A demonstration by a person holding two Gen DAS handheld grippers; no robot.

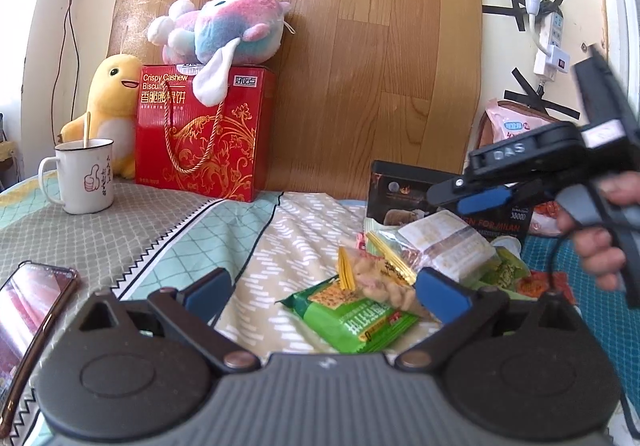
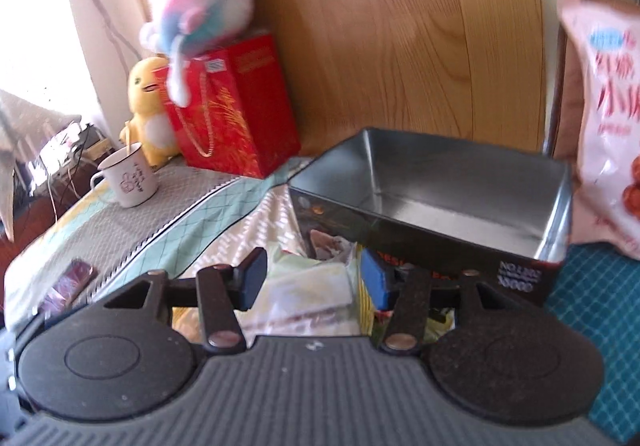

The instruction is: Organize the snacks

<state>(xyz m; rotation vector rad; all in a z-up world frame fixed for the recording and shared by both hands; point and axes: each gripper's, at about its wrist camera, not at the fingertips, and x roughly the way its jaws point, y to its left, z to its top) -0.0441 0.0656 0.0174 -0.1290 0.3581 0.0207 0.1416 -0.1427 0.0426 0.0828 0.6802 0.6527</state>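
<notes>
A loose pile of snack packets lies on the patterned cloth: a green packet (image 1: 352, 320), a clear bag of nuts (image 1: 380, 282) with a yellow seal, and more behind. My left gripper (image 1: 324, 294) hovers open over the near end of the pile, with nothing between its pads. A hand holds my right gripper (image 1: 452, 198) above the far end, in front of the open black tin (image 2: 460, 166), whose inside looks bare. A clear wrapped snack pack (image 2: 304, 286) fills the gap between the right gripper's (image 2: 314, 278) blue pads, apparently gripped; this view is blurred.
A red biscuit box (image 1: 204, 134) with a pastel plush toy (image 1: 224, 26) on it stands at the back left, next to a yellow plush (image 1: 108, 102) and a white mug (image 1: 86, 174). A phone (image 1: 32, 306) lies near left. A pink snack bag (image 2: 608, 106) leans right of the tin.
</notes>
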